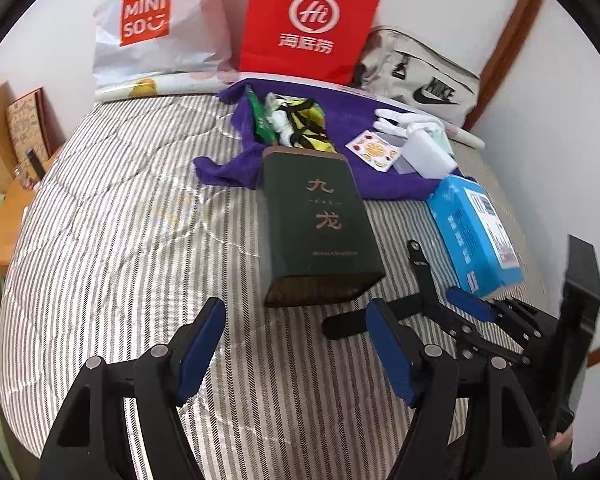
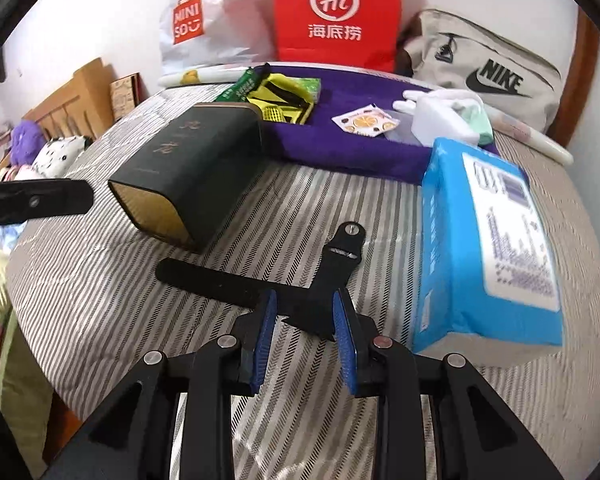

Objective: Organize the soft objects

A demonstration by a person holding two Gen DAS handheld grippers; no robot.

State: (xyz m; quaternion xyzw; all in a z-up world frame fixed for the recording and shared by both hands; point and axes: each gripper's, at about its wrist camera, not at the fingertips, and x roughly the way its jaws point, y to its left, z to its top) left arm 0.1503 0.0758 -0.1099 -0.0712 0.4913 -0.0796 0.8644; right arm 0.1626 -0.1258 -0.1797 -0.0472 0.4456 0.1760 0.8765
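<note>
Grippers low over striped bedspread [image 1: 120,220]. Left gripper [image 1: 296,344] spread wide, empty, just before dark green tin [image 1: 316,228]. Right gripper [image 2: 305,334] pinching black strap [image 2: 296,300], right of tin, beside blue tissue pack [image 2: 488,248].

Bed cover [image 1: 120,220]: quilted cloth, matt, woven stripes. Purple towel [image 2: 340,148] at 12: fuzzy cloth. Dark box [image 1: 316,224]: smooth, w/ slight sheen. Blue tissue pack [image 2: 488,248] at 3: glossy plastic film. Red bag [image 1: 308,16]: smooth paper. Tool pads [image 2: 266,336]: ribbed blue, frames matt black.
</note>
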